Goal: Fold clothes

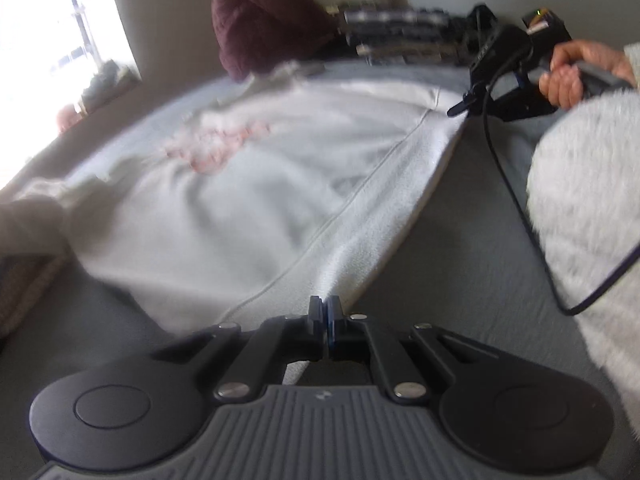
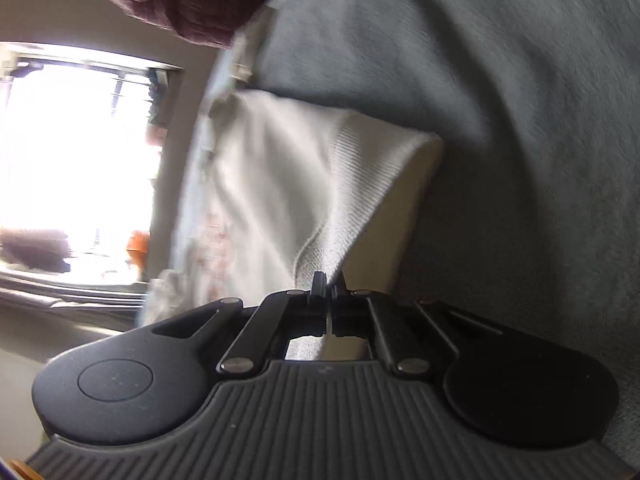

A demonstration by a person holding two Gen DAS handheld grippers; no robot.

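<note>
The left gripper point(image 1: 325, 306) pinches the white ribbed-hem sweatshirt point(image 1: 248, 184). The right gripper point(image 2: 327, 282) clamps its hem too, above the grey bedcover point(image 2: 500, 80).

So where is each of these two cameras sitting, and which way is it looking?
Left wrist: sits on the left gripper, looking along its fingers across the white sweatshirt on the grey bed; the right gripper, a hand and a fuzzy sleeve show.
Right wrist: sits on the right gripper, tilted, facing the sweatshirt's hem and a bright window.
Shared: the sweatshirt, the bed, a maroon garment.
</note>
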